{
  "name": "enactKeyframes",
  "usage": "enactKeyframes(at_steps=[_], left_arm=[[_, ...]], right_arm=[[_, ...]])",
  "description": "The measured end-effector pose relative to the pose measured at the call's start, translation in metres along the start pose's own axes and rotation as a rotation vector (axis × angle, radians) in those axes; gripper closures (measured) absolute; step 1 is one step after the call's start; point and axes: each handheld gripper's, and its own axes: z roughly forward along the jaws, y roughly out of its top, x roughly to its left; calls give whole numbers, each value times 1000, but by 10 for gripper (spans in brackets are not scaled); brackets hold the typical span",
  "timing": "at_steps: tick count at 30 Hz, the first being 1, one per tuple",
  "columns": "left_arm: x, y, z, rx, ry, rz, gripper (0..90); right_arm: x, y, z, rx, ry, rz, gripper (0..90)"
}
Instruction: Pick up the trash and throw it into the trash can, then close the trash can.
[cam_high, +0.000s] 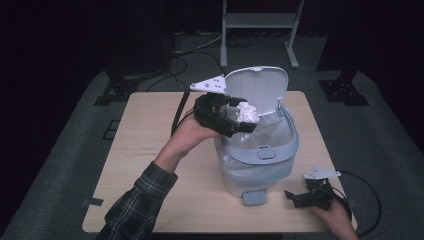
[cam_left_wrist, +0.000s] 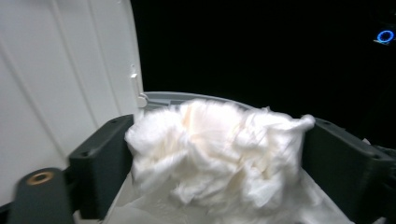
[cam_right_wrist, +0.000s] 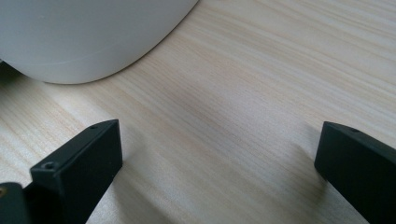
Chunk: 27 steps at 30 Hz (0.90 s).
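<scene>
Above a wooden table (cam_high: 150, 165), the left gripper (cam_high: 239, 121) reaches over the open white pedal bin (cam_high: 260, 150), a crumpled wad of white tissue (cam_high: 247, 112) between its 2 jaws. In the left gripper view the wad (cam_left_wrist: 215, 149) fills the gap between jaws spread wide, touching both; whether they press on it cannot be told. The raised lid (cam_high: 257, 85) stands at 12 o'clock of the wad. At 4 o'clock of the bin, the right gripper (cam_high: 300, 198) rests on the table, jaws spread, holding nothing.
</scene>
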Motion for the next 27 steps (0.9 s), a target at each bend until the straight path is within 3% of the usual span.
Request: enactKeyframes(at_steps=[3, 6, 12, 15, 19, 27], left_arm=[[0, -1, 0, -2, 11, -3, 65], [0, -2, -3, -22, 9, -5, 62], [-1, -4, -16, -31, 42, 9, 60], [0, -6, -26, -44, 52, 22, 165], [4, -10, -40, -45, 68, 38, 378], [18, -17, -59, -26, 119, 15, 812]], right_arm=[[0, 0, 0, -1, -1, 0, 0], [0, -1, -1, 0, -1, 1, 0], [0, -1, -1, 1, -1, 2, 0], [0, -1, -1, 1, -2, 2, 0], [0, -2, -2, 0, -2, 2, 0], [0, -1, -1, 1, -2, 2, 0]])
